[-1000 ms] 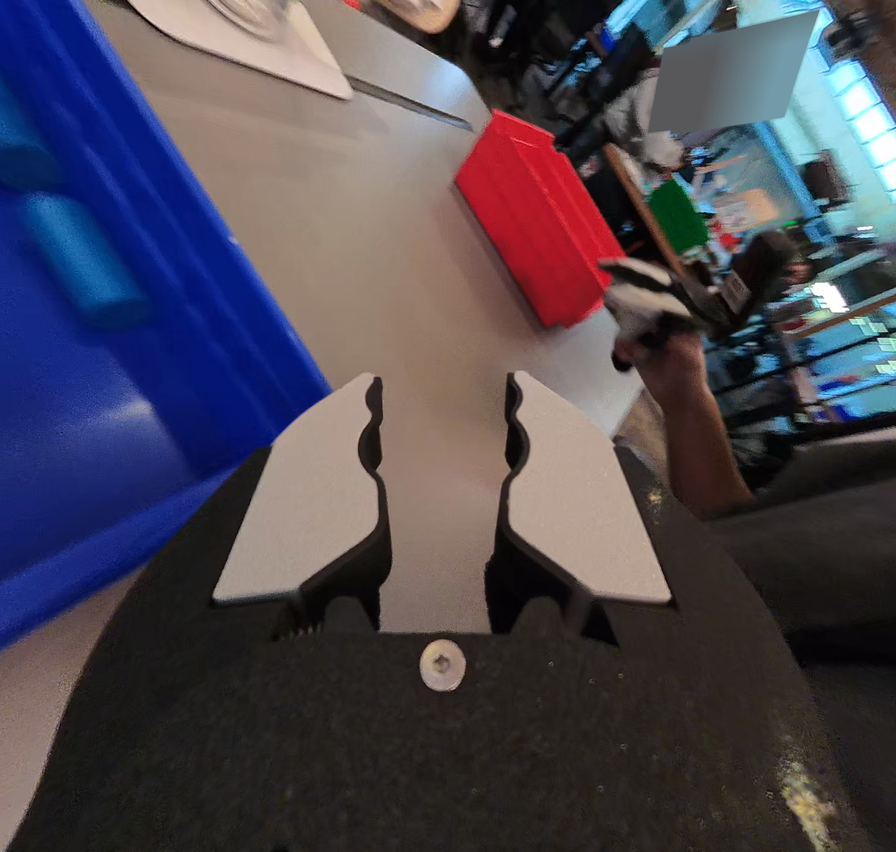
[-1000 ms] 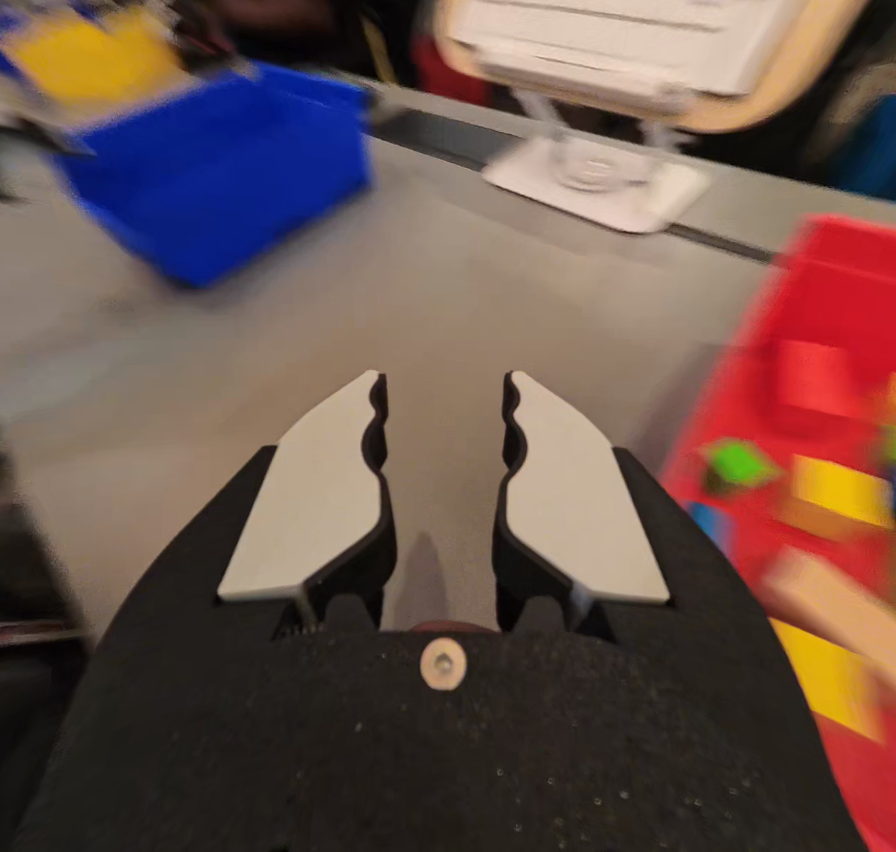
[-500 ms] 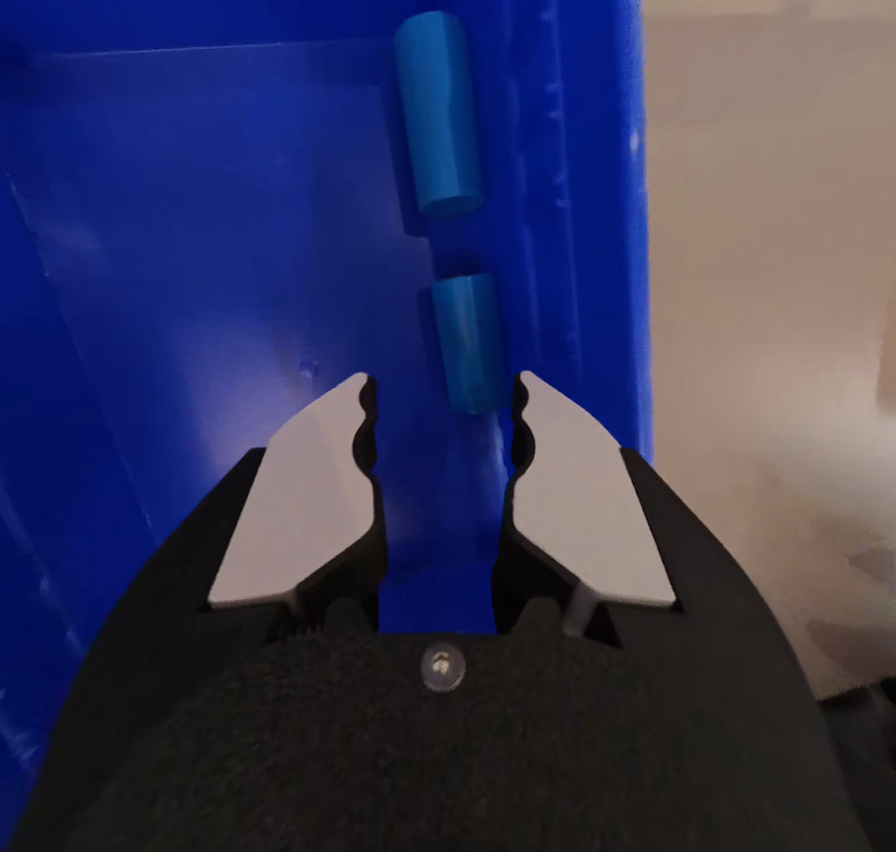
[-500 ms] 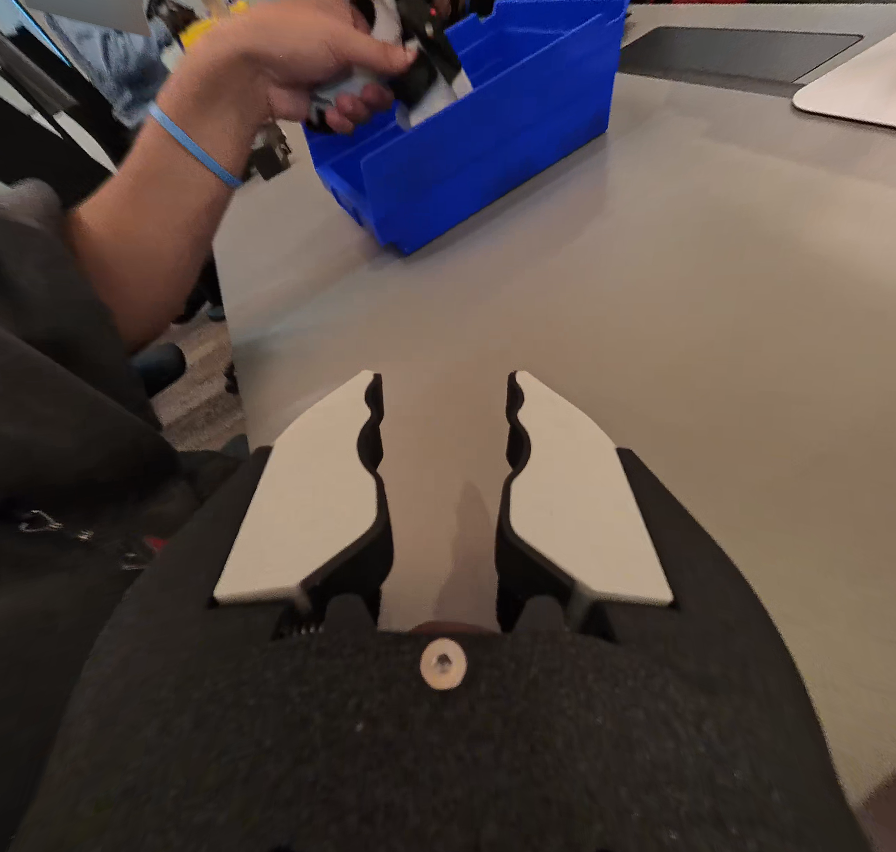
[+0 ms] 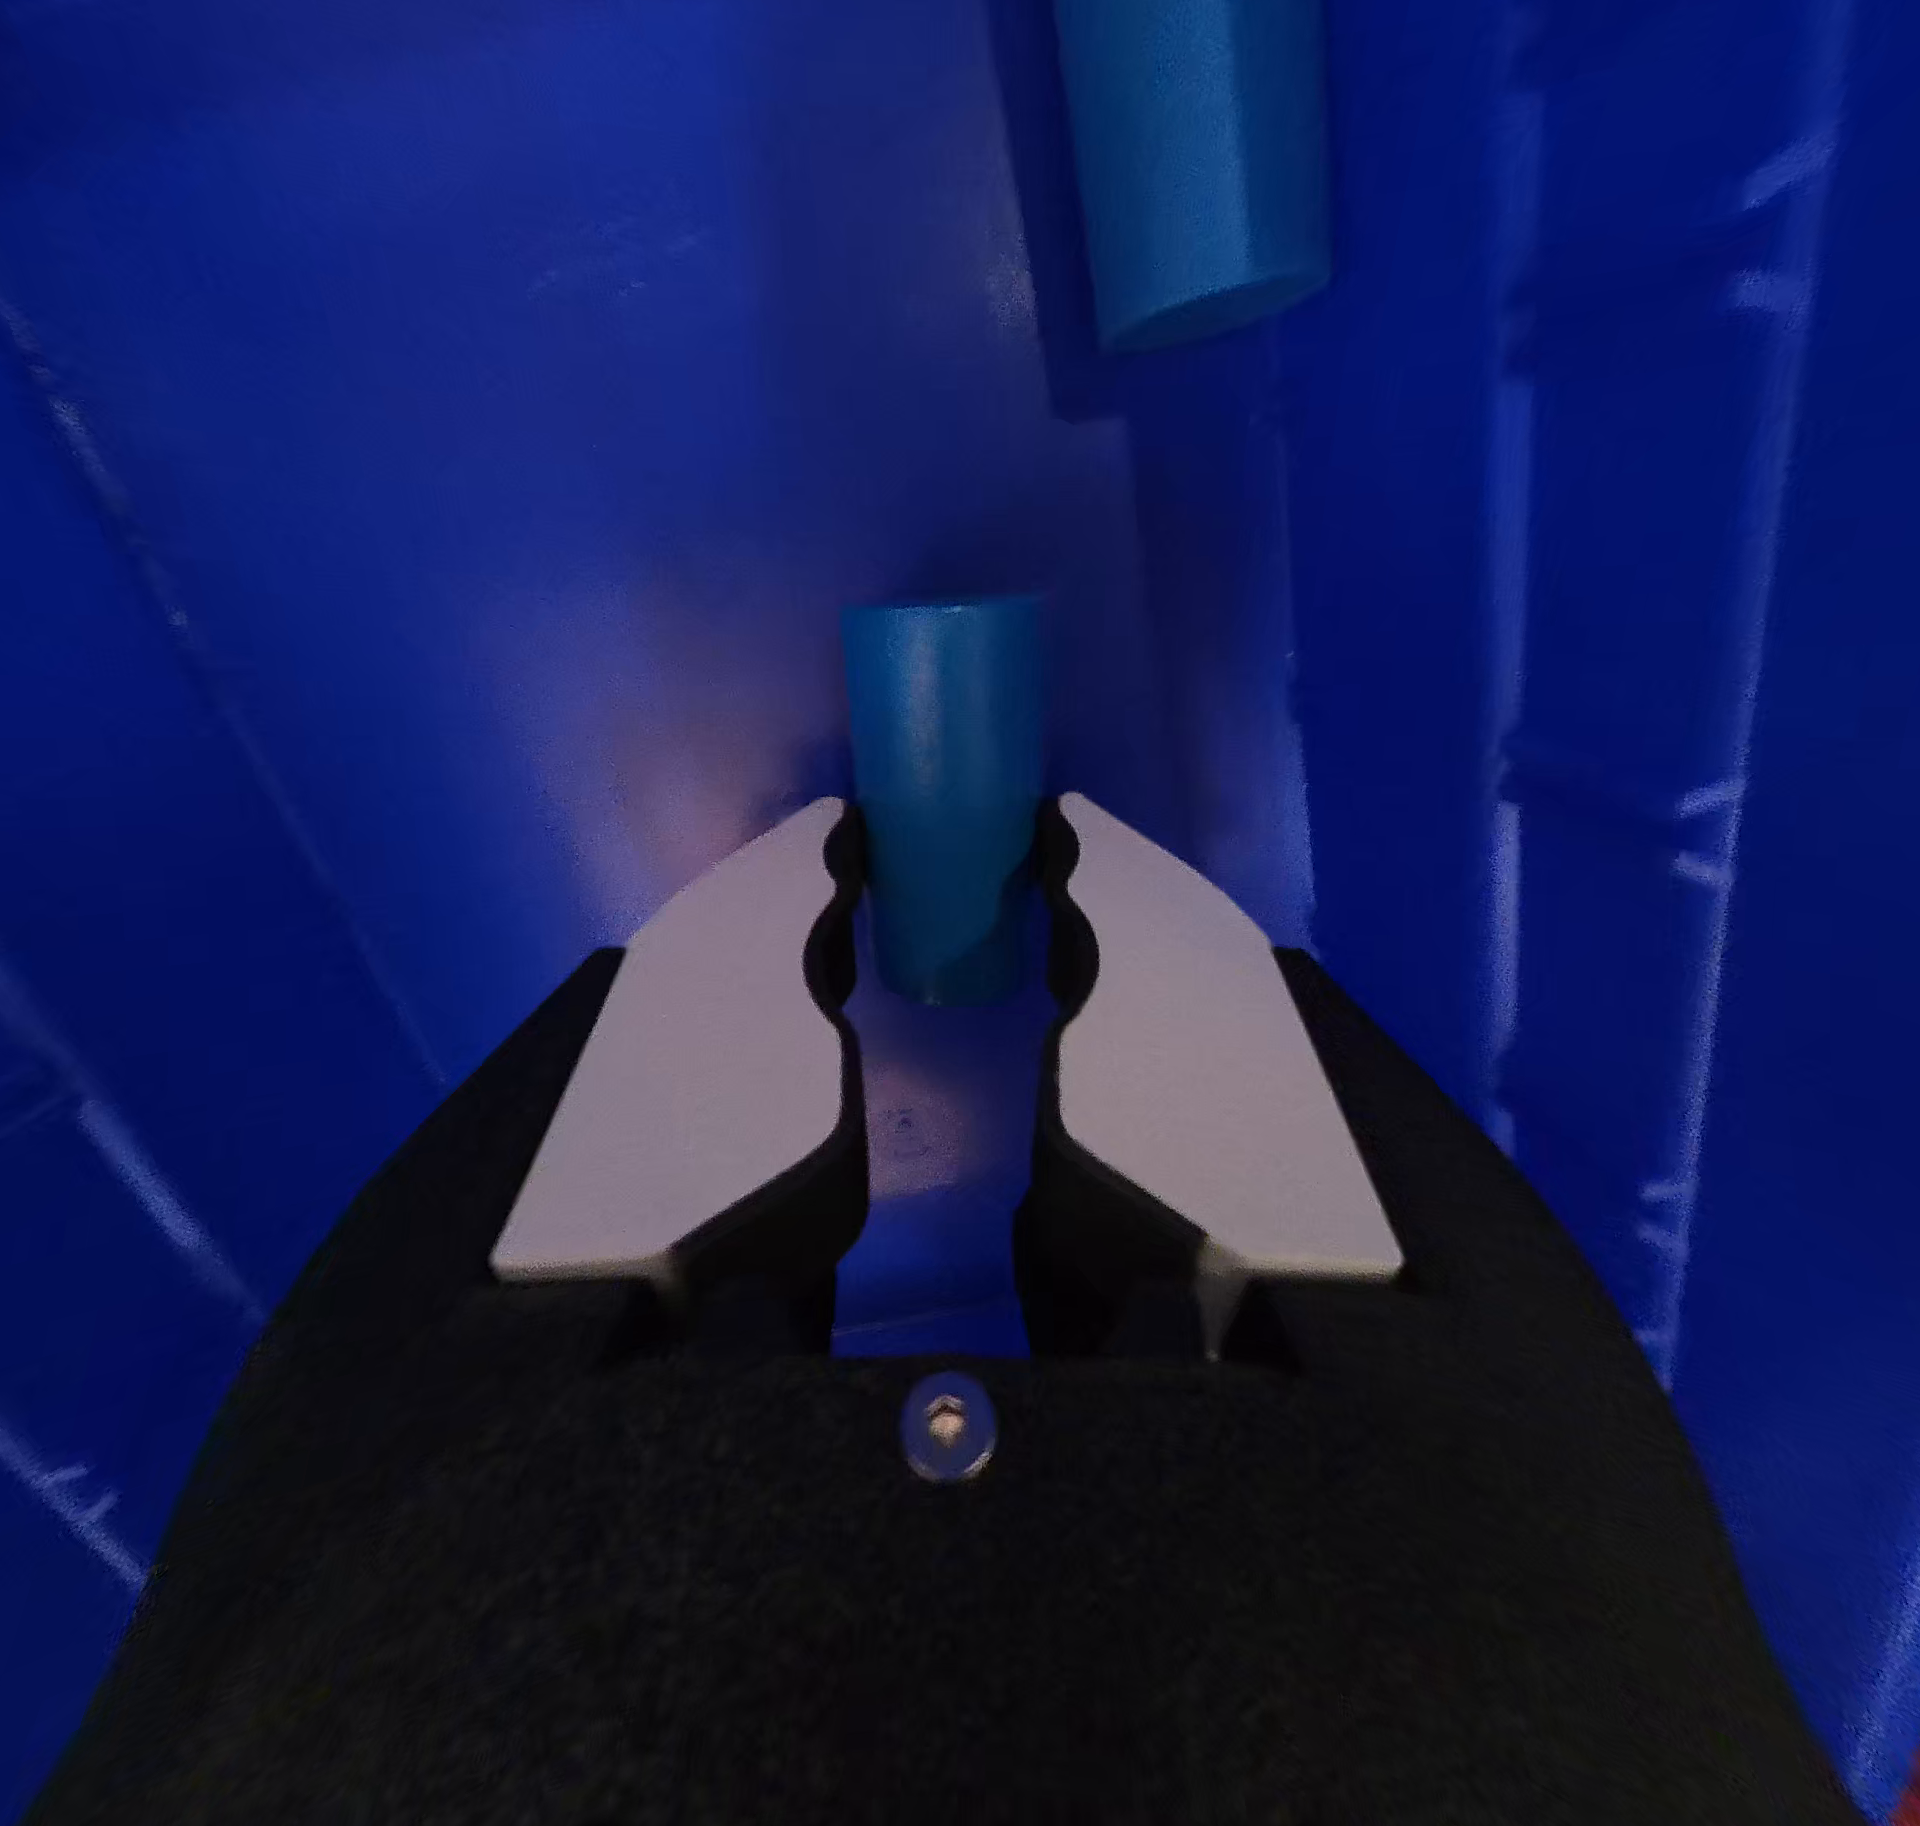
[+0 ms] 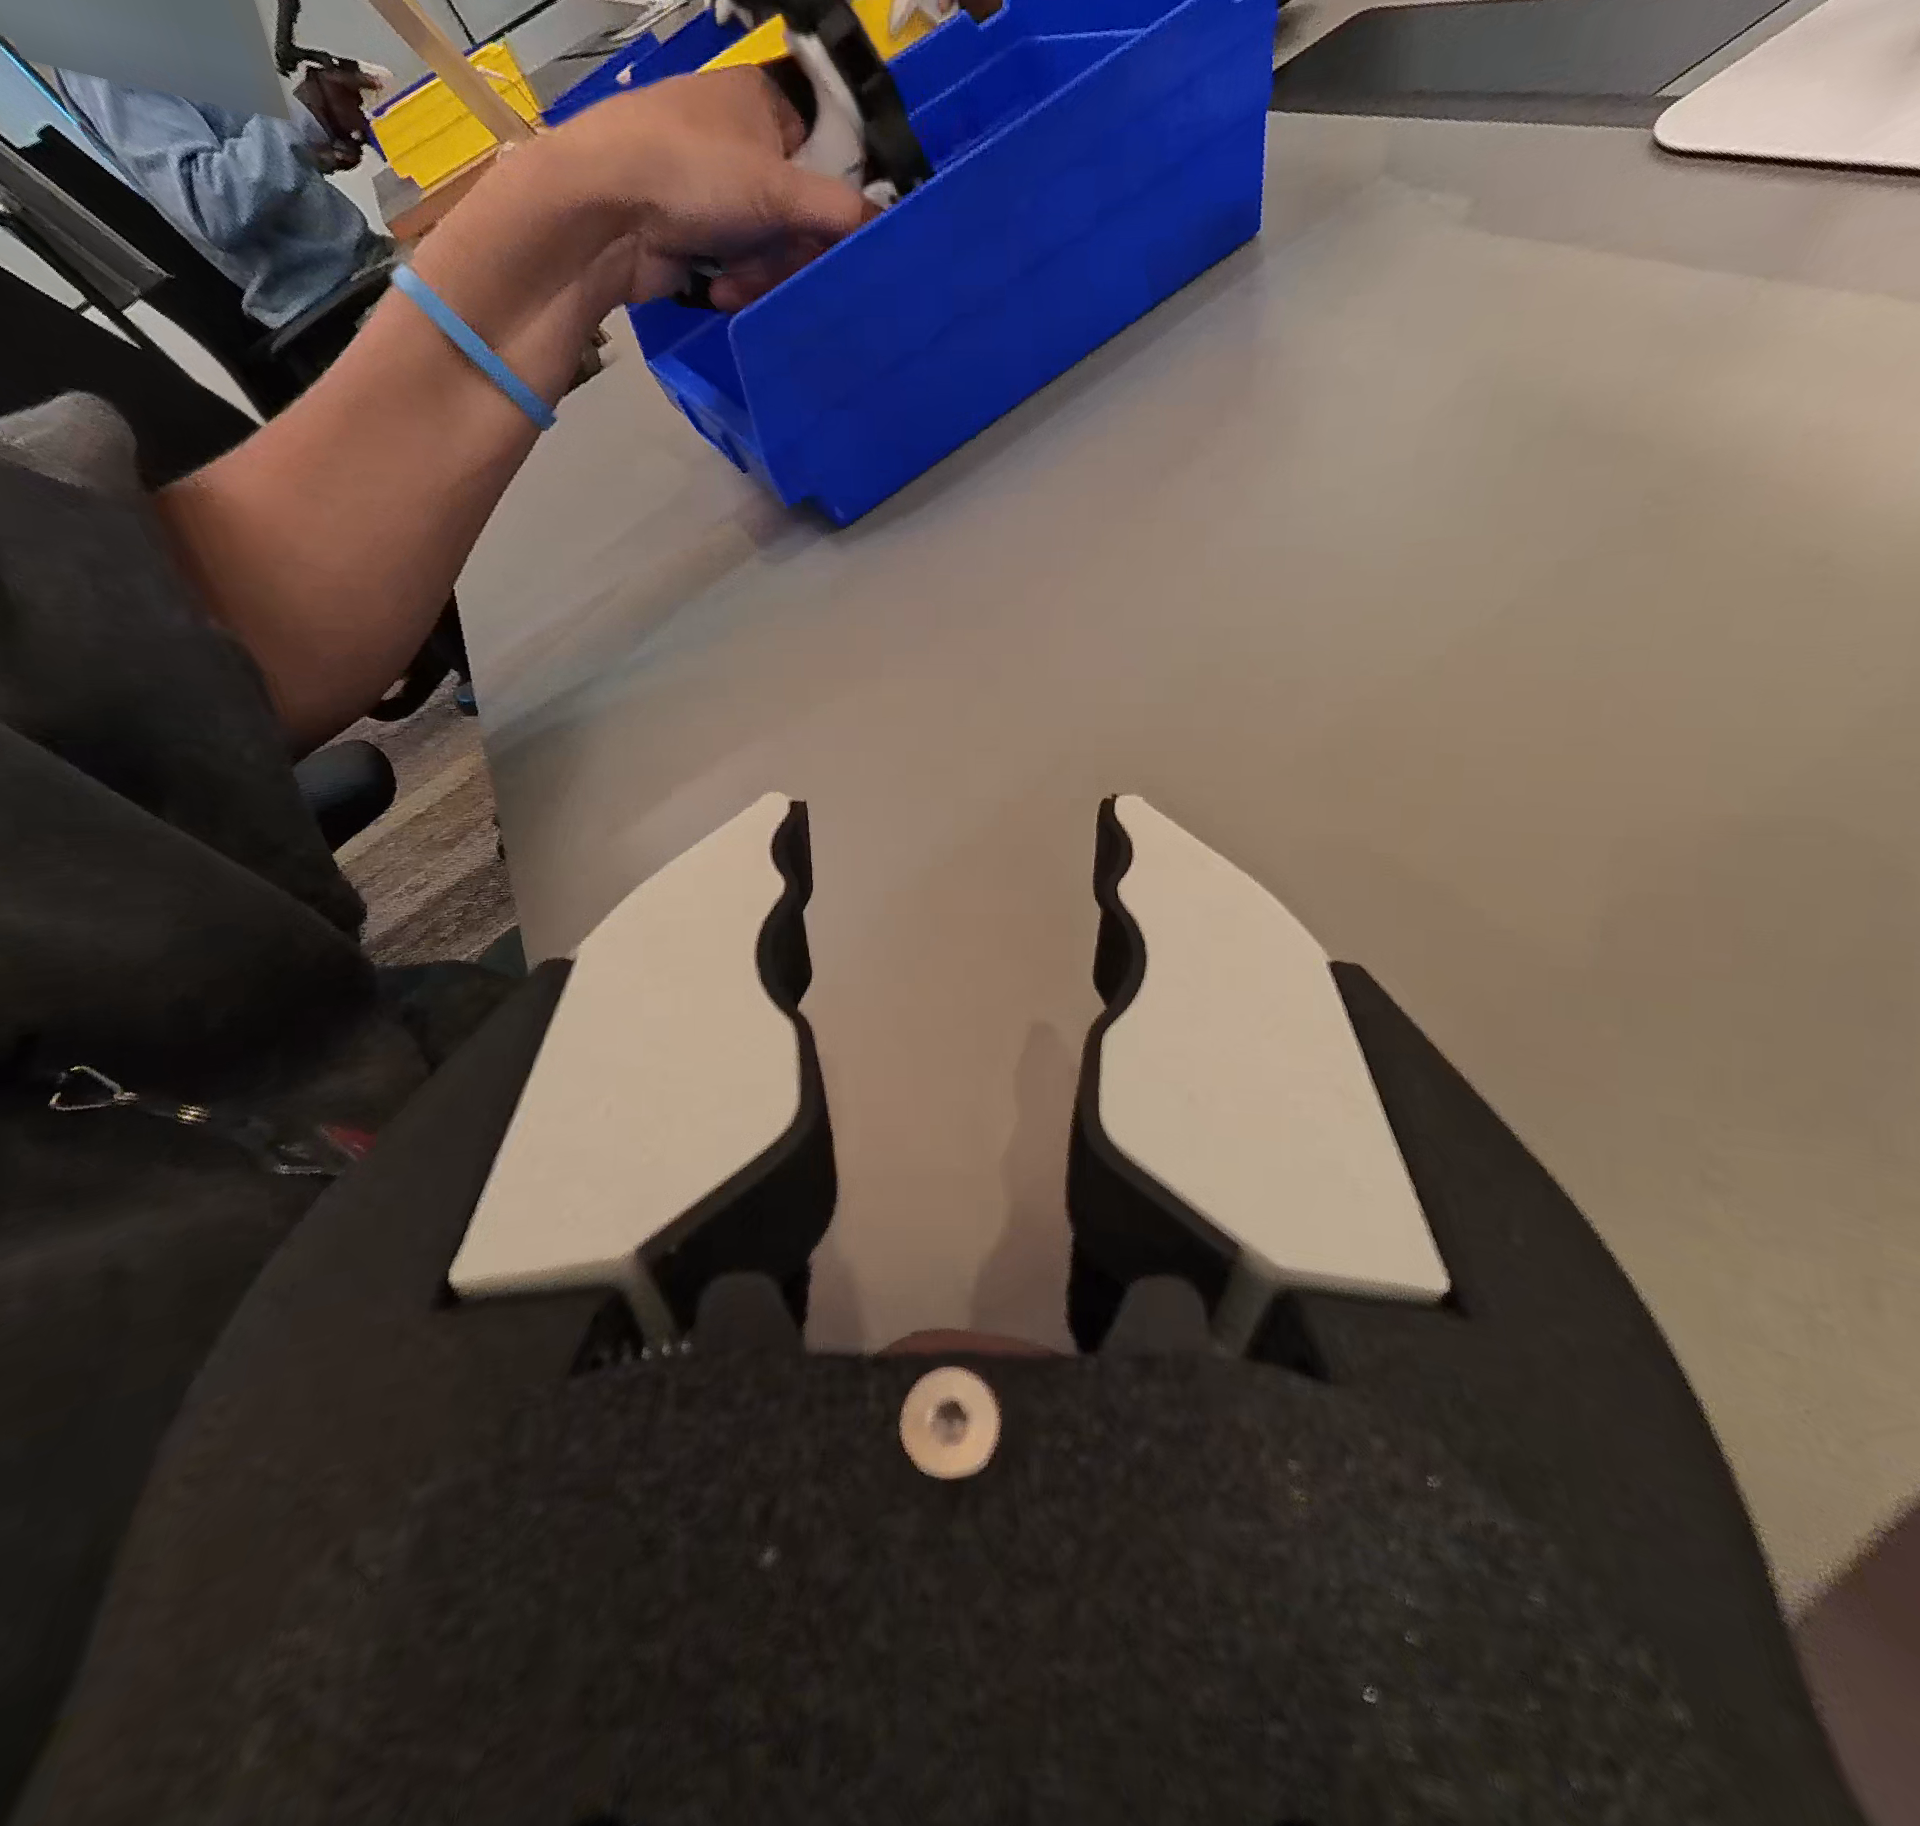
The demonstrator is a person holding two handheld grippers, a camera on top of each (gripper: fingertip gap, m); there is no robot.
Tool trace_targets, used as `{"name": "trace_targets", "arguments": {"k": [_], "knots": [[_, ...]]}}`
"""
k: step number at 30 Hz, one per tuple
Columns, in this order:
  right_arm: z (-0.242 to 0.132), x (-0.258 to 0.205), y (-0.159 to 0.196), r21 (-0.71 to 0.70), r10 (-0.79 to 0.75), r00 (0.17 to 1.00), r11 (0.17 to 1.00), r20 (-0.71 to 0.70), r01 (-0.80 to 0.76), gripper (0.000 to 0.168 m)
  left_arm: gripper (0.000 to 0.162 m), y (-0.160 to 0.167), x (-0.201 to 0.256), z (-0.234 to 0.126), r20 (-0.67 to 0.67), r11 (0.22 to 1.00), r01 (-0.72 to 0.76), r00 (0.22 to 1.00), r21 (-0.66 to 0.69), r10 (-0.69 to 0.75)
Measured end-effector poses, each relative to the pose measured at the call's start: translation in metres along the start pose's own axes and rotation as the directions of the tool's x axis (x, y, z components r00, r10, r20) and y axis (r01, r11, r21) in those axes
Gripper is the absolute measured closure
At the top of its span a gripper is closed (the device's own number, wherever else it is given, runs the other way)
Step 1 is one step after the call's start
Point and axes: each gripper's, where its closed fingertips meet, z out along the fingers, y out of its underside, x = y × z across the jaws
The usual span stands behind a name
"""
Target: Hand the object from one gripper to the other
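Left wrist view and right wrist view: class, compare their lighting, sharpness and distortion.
Left wrist view: dim and blue-tinted inside the bin, soft focus on the cylinder between the left gripper fingers. Right wrist view: bright and even, right gripper sharp with a faint shadow on the table, hand slightly blurred, edges bent by the wide lens.

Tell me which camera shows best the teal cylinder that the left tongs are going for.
The left wrist view: the near teal cylinder sits between the left tongs inside the blue bin, with a second cylinder beyond. The right wrist view shows only the bin's outside; its wall hides both cylinders.
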Motion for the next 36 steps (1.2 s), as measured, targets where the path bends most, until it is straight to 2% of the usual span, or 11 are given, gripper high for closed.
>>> {"name": "trace_targets", "arguments": {"k": [2, 4, 8, 12, 14, 17, 24, 27, 32, 35, 36], "knots": [[0.000, 0.003, -0.001, -0.008, -0.016, 1.000, 1.000, -0.018, 0.016, 0.116, 0.130, 0.001, -0.002, -0.012, -0.073, 0.995, 0.024, 0.997, 0.097, -0.017], [-0.002, 0.008, -0.003, -0.013, -0.038, 0.998, 0.999, -0.048, 0.038, 0.117, 0.129, 0.001, 0.008, -0.034, -0.271, 0.972, 0.099, 0.962, 0.215, -0.038], [0.000, 0.025, -0.017, 0.005, -0.114, 0.989, 0.993, -0.095, 0.115, 0.115, 0.130, -0.001, 0.036, -0.105, -0.620, 0.879, 0.264, 0.783, 0.397, 0.045], [0.016, 0.031, -0.049, 0.088, -0.192, 0.981, 0.977, -0.040, 0.195, 0.108, 0.130, -0.004, 0.099, -0.186, -0.801, 0.792, 0.341, 0.525, 0.507, 0.287], [0.028, 0.032, -0.066, 0.120, -0.219, 0.976, 0.968, -0.014, 0.219, 0.099, 0.130, -0.002, 0.139, -0.212, -0.853, 0.794, 0.355, 0.375, 0.493, 0.362], [0.042, 0.022, -0.098, 0.202, -0.334, 0.943, 0.923, 0.006, 0.326, 0.090, 0.130, 0.003, 0.200, -0.224, -0.921, 0.859, 0.333, 0.166, 0.388, 0.352], [0.054, -0.014, -0.140, 0.279, -0.579, 0.815, 0.779, -0.023, 0.562, 0.086, 0.130, 0.013, 0.294, -0.206, -0.985, 0.971, 0.208, -0.103, 0.116, 0.139], [0.058, -0.013, -0.136, 0.243, -0.597, 0.802, 0.777, -0.008, 0.581, 0.087, 0.130, 0.019, 0.314, -0.201, -0.985, 0.985, 0.164, -0.154, 0.053, 0.079], [0.057, -0.011, -0.129, 0.223, -0.591, 0.807, 0.788, 0.008, 0.574, 0.097, 0.130, 0.020, 0.323, -0.199, -0.983, 0.988, 0.154, -0.179, 0.016, 0.044], [0.054, -0.011, -0.129, 0.226, -0.585, 0.811, 0.791, 0.008, 0.568, 0.097, 0.128, 0.024, 0.322, -0.199, -0.986, 0.987, 0.152, -0.152, 0.045, 0.069], [0.052, -0.011, -0.129, 0.229, -0.581, 0.814, 0.793, 0.006, 0.565, 0.097, 0.115, 0.027, 0.319, -0.198, -0.989, 0.986, 0.152, -0.121, 0.071, 0.090]]}}
